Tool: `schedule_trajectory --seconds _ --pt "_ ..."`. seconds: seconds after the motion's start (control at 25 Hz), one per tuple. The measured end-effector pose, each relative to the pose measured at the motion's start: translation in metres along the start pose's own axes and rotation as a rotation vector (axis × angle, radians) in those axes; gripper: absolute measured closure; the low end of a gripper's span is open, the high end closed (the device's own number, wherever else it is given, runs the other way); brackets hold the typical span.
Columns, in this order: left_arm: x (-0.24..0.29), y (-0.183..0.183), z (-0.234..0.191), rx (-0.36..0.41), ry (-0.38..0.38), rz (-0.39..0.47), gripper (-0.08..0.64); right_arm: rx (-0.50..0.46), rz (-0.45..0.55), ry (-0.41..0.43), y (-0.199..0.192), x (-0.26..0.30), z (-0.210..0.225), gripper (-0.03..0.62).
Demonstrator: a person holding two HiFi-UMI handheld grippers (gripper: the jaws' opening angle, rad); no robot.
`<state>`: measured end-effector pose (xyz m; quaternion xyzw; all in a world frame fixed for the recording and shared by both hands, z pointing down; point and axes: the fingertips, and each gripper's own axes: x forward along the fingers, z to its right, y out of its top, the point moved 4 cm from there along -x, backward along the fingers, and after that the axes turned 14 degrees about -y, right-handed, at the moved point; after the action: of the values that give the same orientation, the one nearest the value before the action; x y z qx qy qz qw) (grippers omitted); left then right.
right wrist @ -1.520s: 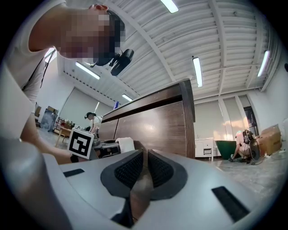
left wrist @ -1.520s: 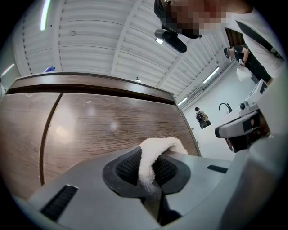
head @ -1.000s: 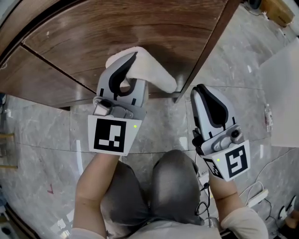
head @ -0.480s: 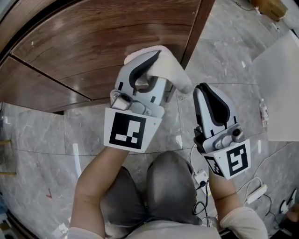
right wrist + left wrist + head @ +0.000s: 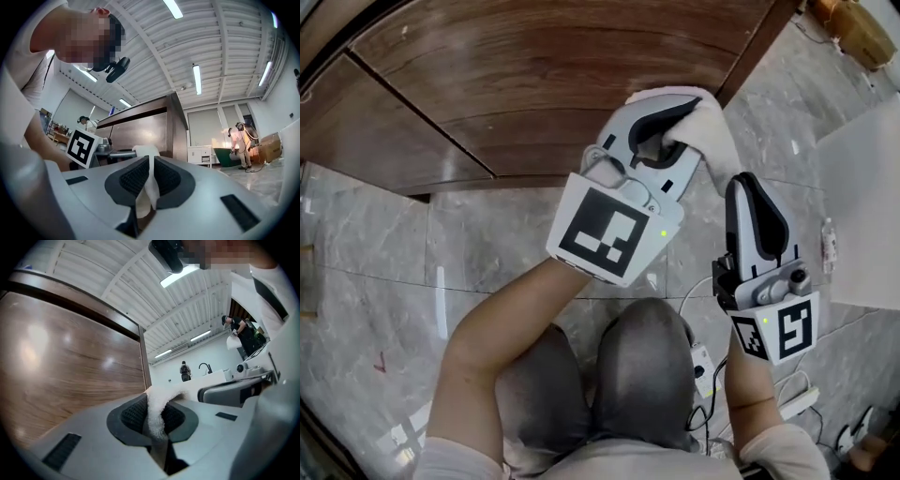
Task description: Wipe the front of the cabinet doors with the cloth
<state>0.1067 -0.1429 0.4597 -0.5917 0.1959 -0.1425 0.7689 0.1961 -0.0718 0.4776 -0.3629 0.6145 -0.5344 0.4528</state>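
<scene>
White cloth (image 5: pixel 712 141) pinched by left gripper (image 5: pixel 672 114) at door edge (image 5: pixel 752 56) — right gripper (image 5: pixel 750 187) pinches strip (image 5: pixel 149 187).

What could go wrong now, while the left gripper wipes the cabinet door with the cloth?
1. The cloth sits at the right edge of the cabinet door; a stroke further right could carry it off the wood.
2. The left gripper pinches only a thin fold between its fingers, so drag may pull it free.
</scene>
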Motion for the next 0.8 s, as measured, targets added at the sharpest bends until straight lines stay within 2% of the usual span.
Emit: schedule_trajectory --seconds 0.12,0.28,0.56,0.72,0.8 --pt "-0.044 0.016 -0.003 0.086 -0.030 -0.021 0.506 -0.006 -0.001 0.038 0.001 0.005 -0.021 0.537" --pt "-0.123 0.006 -0.008 0.072 0.032 -0.094 0.506 -0.026 -0.015 0.093 -0.002 0.014 -0.051 0.537" --pt "-0.261 -0.039 -0.041 0.112 0.282 -0.195 0.506 -0.031 -0.057 0.179 -0.026 0.031 -0.113 0.537" --pt "-0.307 -0.079 -0.066 0.180 0.436 -0.266 0.506 -0.037 -0.075 0.197 -0.033 0.038 -0.129 0.537" --pt "-0.316 -0.103 -0.079 0.158 0.516 -0.282 0.506 -0.039 -0.085 0.194 -0.035 0.038 -0.133 0.537"
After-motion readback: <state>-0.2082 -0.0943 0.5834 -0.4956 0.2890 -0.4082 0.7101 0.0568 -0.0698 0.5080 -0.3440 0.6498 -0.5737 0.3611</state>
